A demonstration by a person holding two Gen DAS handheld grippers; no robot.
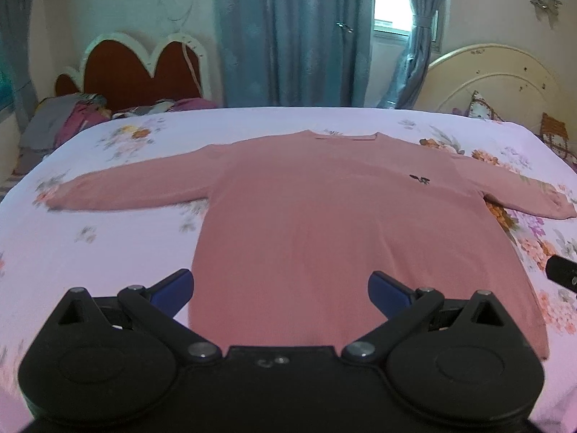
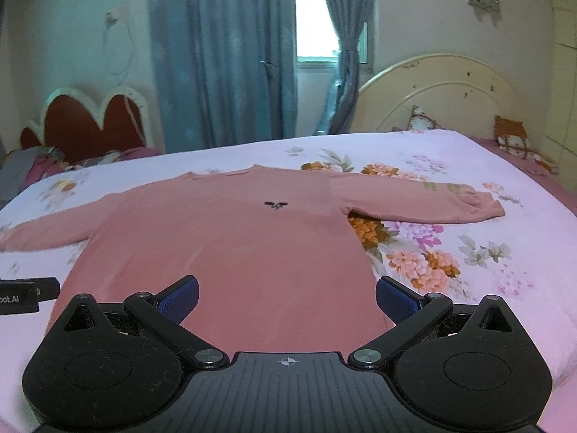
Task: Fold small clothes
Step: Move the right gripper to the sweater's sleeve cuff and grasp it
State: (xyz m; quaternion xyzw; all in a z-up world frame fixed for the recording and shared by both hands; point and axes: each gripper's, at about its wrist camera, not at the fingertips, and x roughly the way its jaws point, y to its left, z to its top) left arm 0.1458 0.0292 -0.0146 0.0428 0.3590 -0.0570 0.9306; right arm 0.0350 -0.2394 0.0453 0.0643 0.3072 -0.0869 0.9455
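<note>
Pink sweater (image 1: 288,216) spread flat on the flowered bed (image 1: 108,252), sleeves out.
Left of its hem the left tool (image 1: 280,288) gapes wide and empty, the right tool (image 2: 287,294) likewise; soft, light knit, probably best pinched at sleeve cuffs or hem corners.

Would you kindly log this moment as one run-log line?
left tool: open, empty | right tool: open, empty | pink long-sleeved knit sweater: flat, unfolded, sleeves spread | floral bedsheet

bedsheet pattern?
Pale lilac bedsheet with orange, pink and purple flower prints; clearest in the right wrist view.
</note>
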